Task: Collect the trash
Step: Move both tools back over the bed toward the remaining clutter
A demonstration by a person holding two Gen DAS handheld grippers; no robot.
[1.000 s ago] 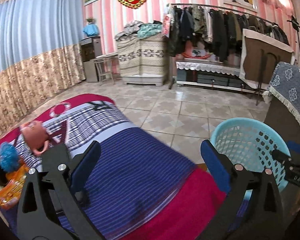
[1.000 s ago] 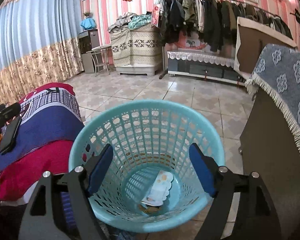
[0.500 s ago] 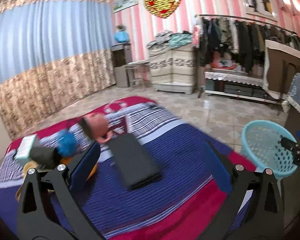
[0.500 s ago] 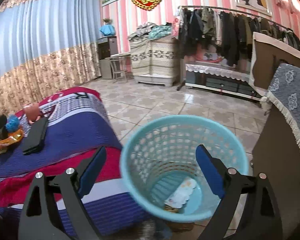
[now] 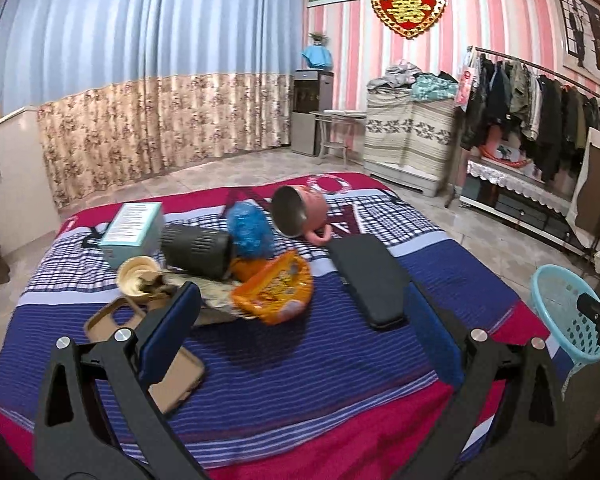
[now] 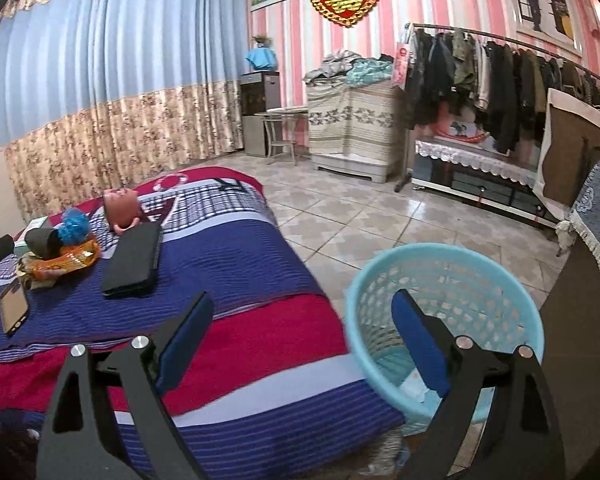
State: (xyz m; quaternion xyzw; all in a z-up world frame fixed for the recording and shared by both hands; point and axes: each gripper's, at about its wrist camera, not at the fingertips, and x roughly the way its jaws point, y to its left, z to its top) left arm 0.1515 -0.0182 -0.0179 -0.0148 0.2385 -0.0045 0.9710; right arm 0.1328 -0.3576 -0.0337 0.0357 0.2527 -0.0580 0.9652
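Note:
An orange snack wrapper (image 5: 275,293) lies on the striped bed cover (image 5: 300,364), next to a paper cup with scraps (image 5: 138,281) and crumpled paper (image 5: 216,296). My left gripper (image 5: 300,328) is open and empty, hovering just in front of the wrapper. A light blue mesh basket (image 6: 444,320) stands on the floor at the bed's right; it also shows in the left wrist view (image 5: 566,312). It holds some paper trash (image 6: 414,386). My right gripper (image 6: 304,344) is open and empty over the bed's corner beside the basket. The wrapper shows far left in the right wrist view (image 6: 68,260).
On the bed lie a black case (image 5: 366,276), a pink mug (image 5: 300,212) on its side, a blue pom-pom (image 5: 249,229), a dark cylinder (image 5: 198,250), a teal box (image 5: 134,230) and a tan phone case (image 5: 156,356). A cloth-covered cabinet (image 6: 592,280) stands right of the basket.
My left gripper swung left from the basket toward the pile of things on the bed. My right gripper pulled back and left off the basket, which now sits to its right.

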